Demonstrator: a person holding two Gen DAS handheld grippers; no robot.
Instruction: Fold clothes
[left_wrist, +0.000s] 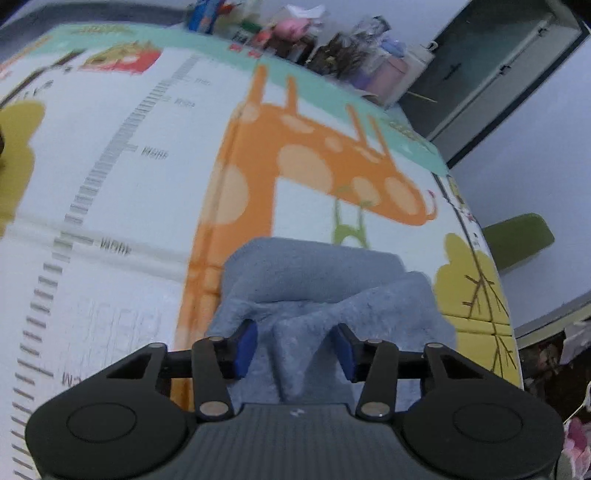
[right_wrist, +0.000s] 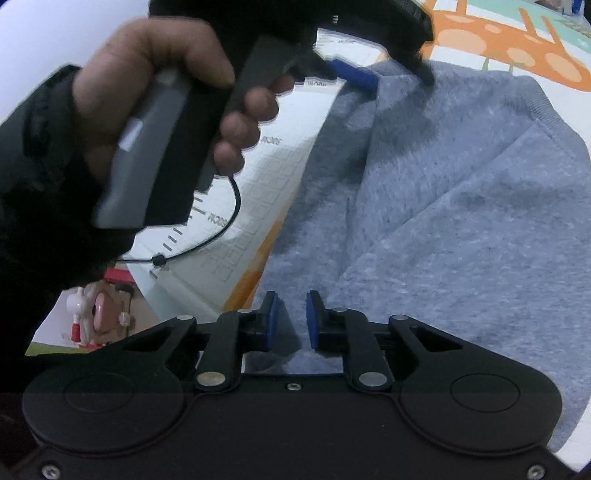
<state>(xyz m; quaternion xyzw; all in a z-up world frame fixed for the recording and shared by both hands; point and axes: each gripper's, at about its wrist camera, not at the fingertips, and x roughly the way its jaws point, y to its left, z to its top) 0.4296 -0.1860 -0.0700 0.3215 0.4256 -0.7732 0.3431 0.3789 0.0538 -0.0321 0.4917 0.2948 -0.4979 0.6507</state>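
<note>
Sweater: grey knit garment (right_wrist: 461, 206) lying on a giraffe-print play mat (left_wrist: 129, 177), partly gathered, with a fold edge running across its body from about 8 o'clock to 2 o'clock in the right wrist view.

Left hand: a person's hand (right_wrist: 147, 85) in a dark sleeve grips the handle of the left gripper (left_wrist: 293, 349), seen at 10 o'clock in the right wrist view.

Left gripper: fingers spread wide, blue pads (left_wrist: 245, 349) either side of a raised ridge of sweater cloth (left_wrist: 291, 354); the ridge stands between the pads without being pinched, as far as the picture shows.

Cloth ahead of left gripper: a rolled or doubled band of the sweater lies crosswise at 12 o'clock, its long axis from 9 to 3 o'clock.

Right gripper: (right_wrist: 290, 321) fingers close together with a narrow gap, grey cloth showing behind the gap; nothing clamped that can be seen.

Cloth ahead of right gripper: most of the sweater spreads from 12 to 3 o'clock; its near edge lies just under the fingertips.

Deciding relation: the left gripper already straddles a ridge of fabric, so judged nearer to a grasp; the right sits at the garment's opposite edge.

Stage: a fold is partly formed; how far along cannot be settled.
</note>
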